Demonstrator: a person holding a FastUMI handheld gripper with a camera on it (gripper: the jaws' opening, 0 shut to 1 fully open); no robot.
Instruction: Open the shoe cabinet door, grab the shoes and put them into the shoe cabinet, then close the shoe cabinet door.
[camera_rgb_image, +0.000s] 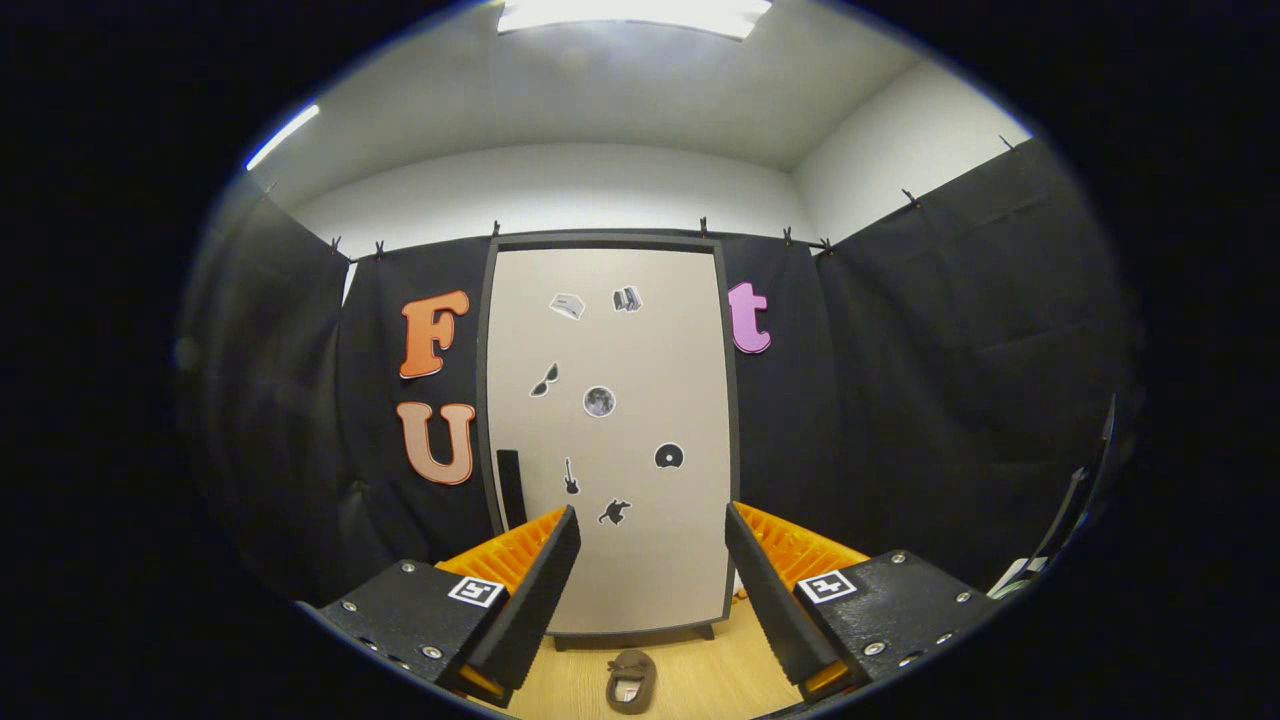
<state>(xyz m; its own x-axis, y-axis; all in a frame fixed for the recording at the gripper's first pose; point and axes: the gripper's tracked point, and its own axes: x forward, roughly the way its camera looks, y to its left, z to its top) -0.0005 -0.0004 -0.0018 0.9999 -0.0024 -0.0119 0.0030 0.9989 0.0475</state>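
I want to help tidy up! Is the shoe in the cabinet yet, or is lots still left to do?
Nothing looks done yet. The shoe cabinet door is shut, its dark handle untouched. The gripper faces the door with fingers open and empty. A brown shoe lies on the wooden floor before the cabinet, between the fingers. Left: open the door, put the shoe inside, close it.

Cloth-walled test booth (960, 330), shoe cabinet (610, 430).

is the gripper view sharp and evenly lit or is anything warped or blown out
Gripper view: fisheye bends the cabinet door; the ceiling light is blown out; the shoe on the floor between the open gripper fingers looks sharp, evenly lit.
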